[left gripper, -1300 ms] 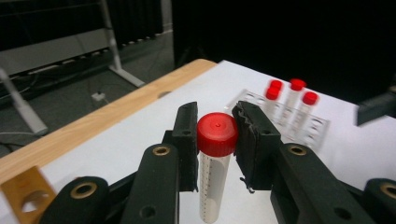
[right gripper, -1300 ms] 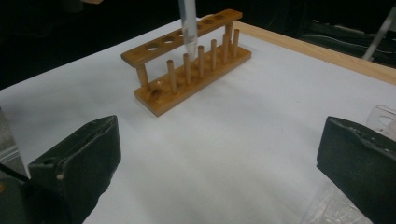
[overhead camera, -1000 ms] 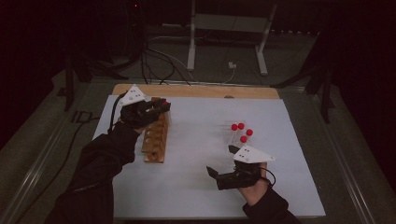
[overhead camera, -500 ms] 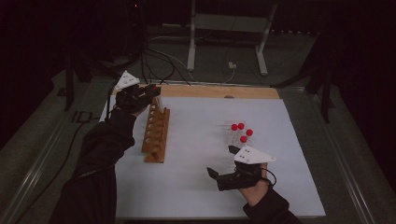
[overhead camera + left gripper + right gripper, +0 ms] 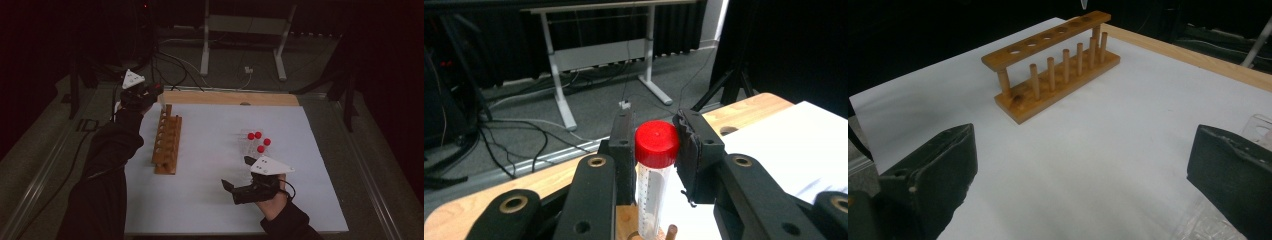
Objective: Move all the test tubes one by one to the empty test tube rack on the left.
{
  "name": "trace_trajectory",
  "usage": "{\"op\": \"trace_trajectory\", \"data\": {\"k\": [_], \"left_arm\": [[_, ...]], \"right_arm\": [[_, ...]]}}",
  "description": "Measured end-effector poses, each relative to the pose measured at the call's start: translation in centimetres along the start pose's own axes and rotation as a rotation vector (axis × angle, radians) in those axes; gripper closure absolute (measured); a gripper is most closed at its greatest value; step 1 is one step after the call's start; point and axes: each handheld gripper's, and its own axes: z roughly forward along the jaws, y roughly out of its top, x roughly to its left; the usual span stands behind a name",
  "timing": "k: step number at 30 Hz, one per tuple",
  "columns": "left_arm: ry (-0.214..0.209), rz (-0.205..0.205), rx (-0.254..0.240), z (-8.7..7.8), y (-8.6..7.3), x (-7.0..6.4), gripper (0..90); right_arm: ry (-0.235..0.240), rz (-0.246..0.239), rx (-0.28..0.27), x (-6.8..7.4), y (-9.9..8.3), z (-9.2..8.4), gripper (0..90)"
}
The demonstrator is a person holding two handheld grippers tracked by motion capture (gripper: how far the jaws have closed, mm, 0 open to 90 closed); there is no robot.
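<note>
My left claw (image 5: 655,150) squeezing a red-capped tube (image 5: 654,170) between its pads, tube's bottom cut off below, wooden rack (image 5: 166,142) just under it, my right claw (image 5: 1088,175) wide open, clear tubes (image 5: 1260,127) beside it blurry.

Wooden tube rack (image 5: 166,144) lies lengthwise on the white surface (image 5: 210,200). Left gripper (image 5: 150,95) sits at the rack's far end. Red-capped tubes (image 5: 258,141) lie well right of the rack; right gripper (image 5: 240,176), jaws apart, sits near-right of it.
</note>
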Motion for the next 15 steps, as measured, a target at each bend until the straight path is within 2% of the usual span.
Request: {"op": "trace_trajectory", "data": {"k": [4,6,11,15], "left_arm": [[0.018,-0.010,-0.003,0.7,-0.9,0.3,71.7],[0.014,-0.032,-0.002,1.0,-1.4,0.5,71.7],[0.019,-0.021,0.028,2.0,-2.4,0.2,71.7],[0.013,-0.027,0.048,2.5,-3.1,0.1,71.7]], "right_arm": [[0.002,0.000,-0.004,-0.1,0.0,-0.2,0.0],[0.003,0.004,-0.005,-0.1,0.0,-0.2,0.0],[0.005,0.006,-0.006,-0.1,0.0,-0.2,0.0],[0.008,0.007,-0.005,-0.2,0.0,-0.3,0.0]]}}
